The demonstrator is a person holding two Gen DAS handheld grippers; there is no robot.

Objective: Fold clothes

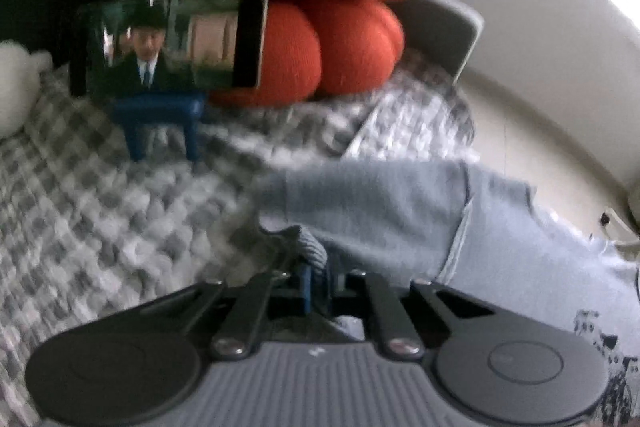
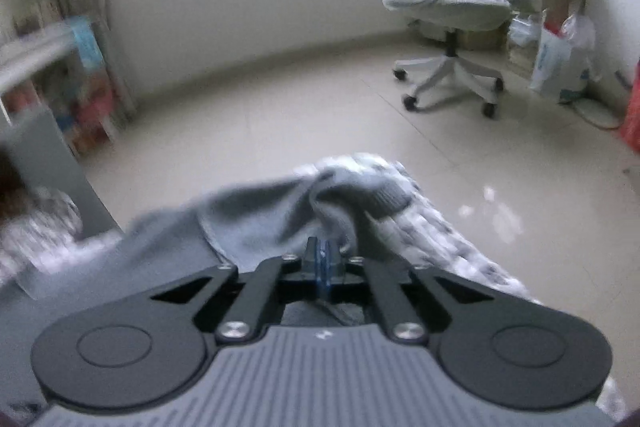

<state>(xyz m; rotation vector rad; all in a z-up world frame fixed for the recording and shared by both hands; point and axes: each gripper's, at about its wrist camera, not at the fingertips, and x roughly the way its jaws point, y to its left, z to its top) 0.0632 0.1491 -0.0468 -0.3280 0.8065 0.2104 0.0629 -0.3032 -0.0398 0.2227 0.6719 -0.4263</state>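
A light grey-blue sweatshirt (image 1: 400, 203) lies on a grey checked bed cover (image 1: 100, 211). My left gripper (image 1: 314, 267) is shut on the sweatshirt's ribbed edge (image 1: 312, 247), low over the cover. In the right wrist view the same sweatshirt (image 2: 280, 219) bunches up in front of my right gripper (image 2: 322, 259), which is shut on a fold of it near the ribbed cuff (image 2: 388, 195). A dark print shows on the garment at the lower right of the left wrist view (image 1: 600, 343). Both views are blurred by motion.
A phone (image 1: 168, 43) playing video sits on a blue stand (image 1: 160, 123) on the bed, beside a red cushion (image 1: 312, 7). The bed edge drops to a pale tiled floor (image 2: 300, 115). An office chair (image 2: 448, 7), bags (image 2: 556, 63) and a shelf (image 2: 60, 79) stand around the floor.
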